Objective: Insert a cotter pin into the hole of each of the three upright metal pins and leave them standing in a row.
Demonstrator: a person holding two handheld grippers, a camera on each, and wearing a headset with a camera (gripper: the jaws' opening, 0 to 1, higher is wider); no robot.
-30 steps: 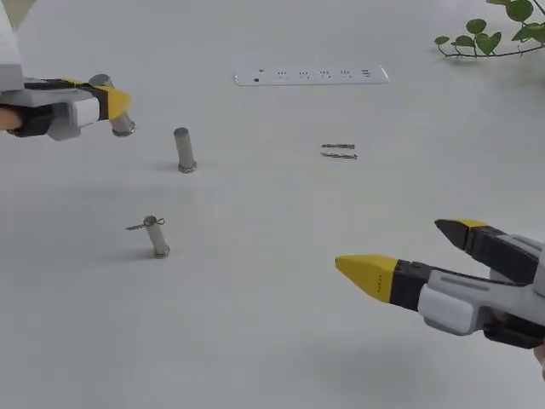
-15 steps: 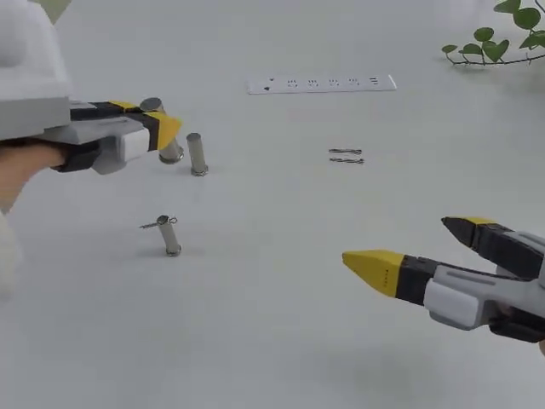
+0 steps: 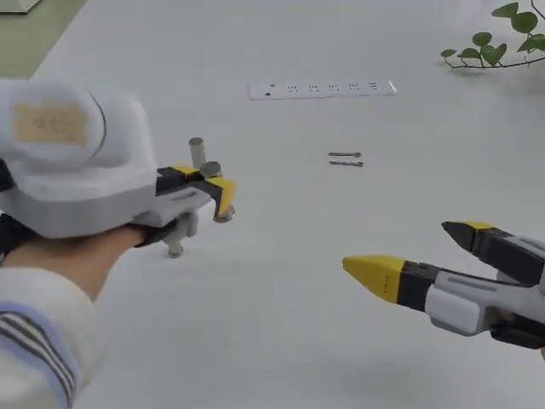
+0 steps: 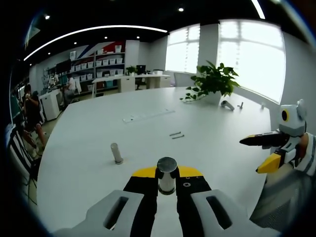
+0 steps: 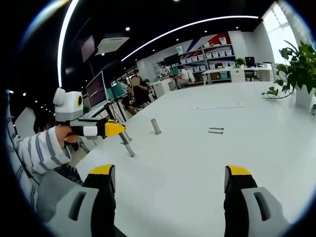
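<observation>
Nearest, right hand-held gripper (image 3: 413, 250) with jaws spread wide, holding nothing, hovering over the bare white worktop (image 3: 281, 341). Across from it, left hand-held gripper (image 3: 207, 179) pinching a metal pin (image 3: 223, 211) by its upper shaft. Pin upright, foot at or just above the worktop; hard to tell which. No cotter pin visible through it in the left gripper view.

Just under the left hand-held gripper, the foot of a second metal pin (image 3: 174, 250), top hidden by the gripper body, so impossible to tell whether fitted. Just beyond the left hand-held gripper's tips, a third metal pin (image 3: 197, 152), standing upright and bare.

Farther off, ahead of the right hand-held gripper and well apart from all three pins, two cotter pins (image 3: 345, 159) lying loose, side by side. Beyond those, a power strip (image 3: 322, 89), and a plant (image 3: 502, 38) at the far corner.

Judging from this: at least two pins left to fit, both loose cotter pins not yet picked up. No row yet, only a loose cluster around the left hand-held gripper.
</observation>
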